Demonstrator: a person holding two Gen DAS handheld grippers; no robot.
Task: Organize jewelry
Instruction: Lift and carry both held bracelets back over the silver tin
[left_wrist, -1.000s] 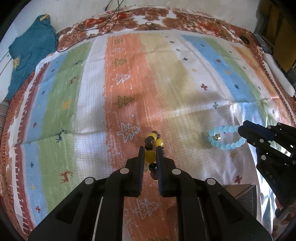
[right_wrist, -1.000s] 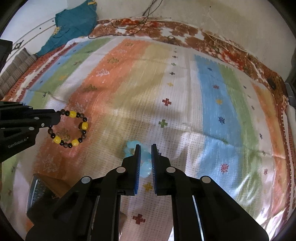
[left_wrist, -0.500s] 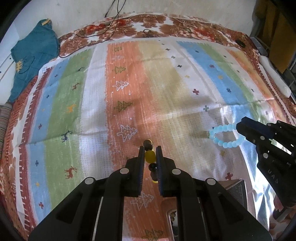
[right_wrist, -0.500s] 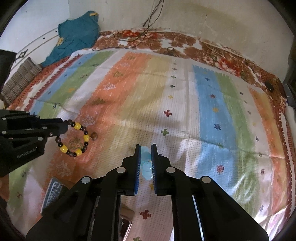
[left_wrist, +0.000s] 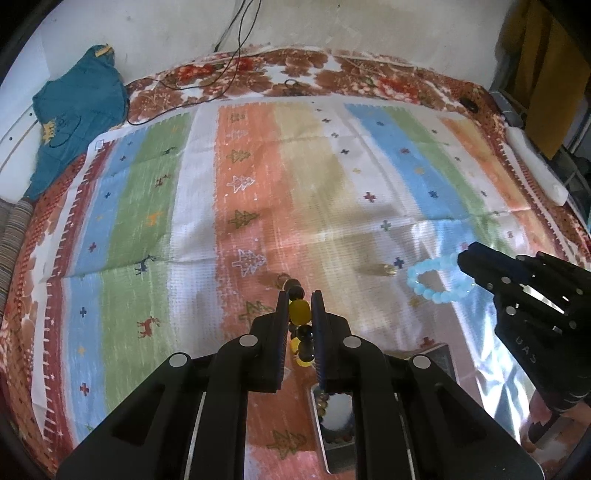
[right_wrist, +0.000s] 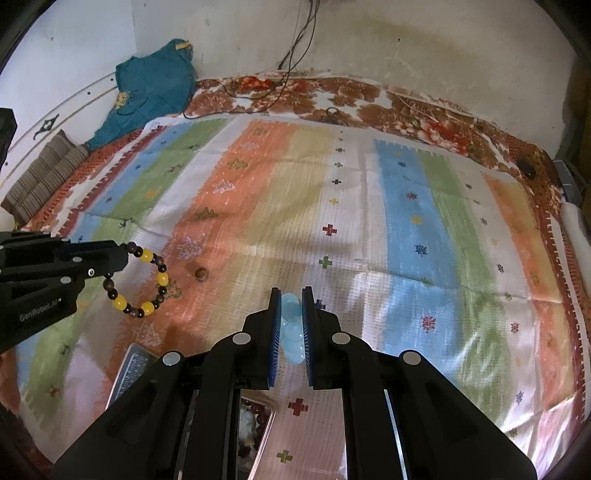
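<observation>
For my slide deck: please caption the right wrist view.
Right gripper pinches a pale blue bracelet above the striped cloth; left gripper holds a yellow-and-brown bracelet.

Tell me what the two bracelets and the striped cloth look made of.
Yellow and brown bracelet: glossy round beads, likely polished stone, resin or wood; the yellow ones glow translucent.
Pale blue bracelet: frosted, translucent beads, perhaps glass or plastic.
Striped cloth: matte woven fabric with visible weave texture and fold creases.
</observation>
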